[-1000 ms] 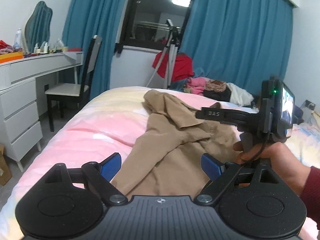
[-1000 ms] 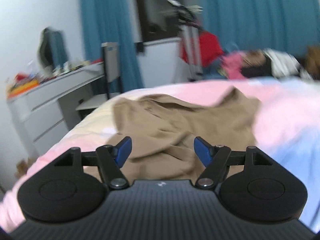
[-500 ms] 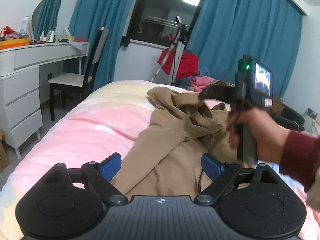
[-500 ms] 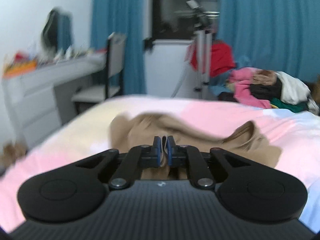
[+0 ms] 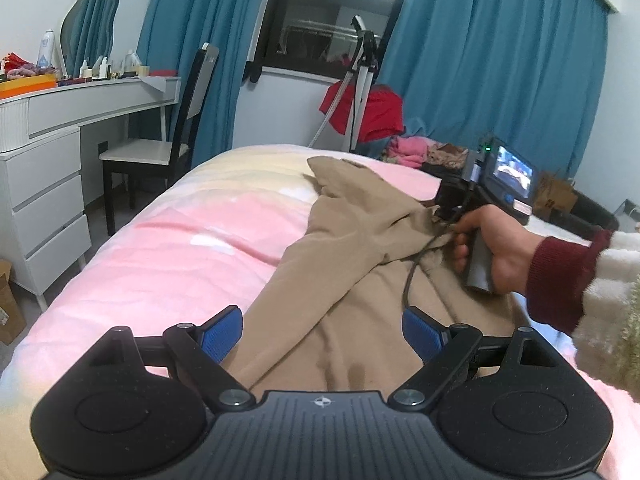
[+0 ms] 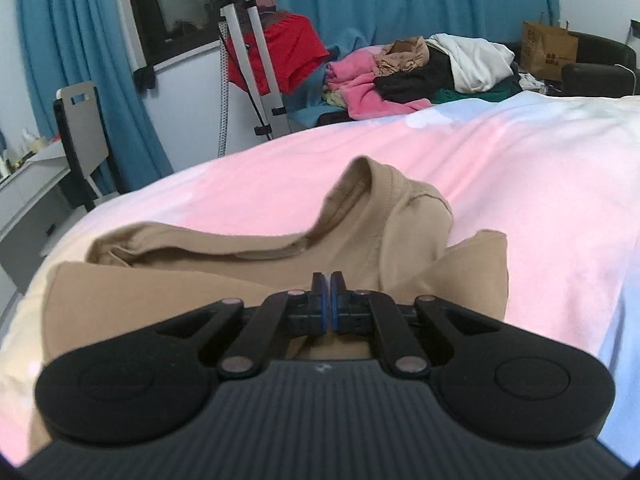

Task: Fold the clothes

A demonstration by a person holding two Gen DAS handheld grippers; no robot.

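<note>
Right wrist view: pads pinched shut at the shirt's near fold

Right wrist view shows our right gripper (image 6: 328, 300) clenched, its blue pads together low in the centre of the frame. A sliver of pale cloth seems to sit between them, and in the left wrist view the shirt (image 5: 352, 248) pulls up in a ridge toward that gripper's nose at centre right, so we judge it is grasping a fold of the shirt, though the pinch itself is too small to see well.

Our left gripper (image 5: 322, 334) stands released, jaws wide, at the bottom of its frame, with tan cloth lying between the pads and no pad pressing on it.

The shirt lies crumpled on the bed (image 5: 168, 248), its long axis running from the bottom centre of the left wrist view up toward the upper centre, where one end trails off. In the right wrist view the collar (image 6: 360, 184) stands up just beyond the shut pads, at frame centre.

We reckon the next move is to draw the pinched part out flat, and the left gripper is nearer the shirt's lower end.

Open bedding spreads to the left of the shirt in the left wrist view, and to the right in the right wrist view. The bed's left edge falls away toward a chair (image 5: 168, 136) and a dresser (image 5: 48, 184).
</note>
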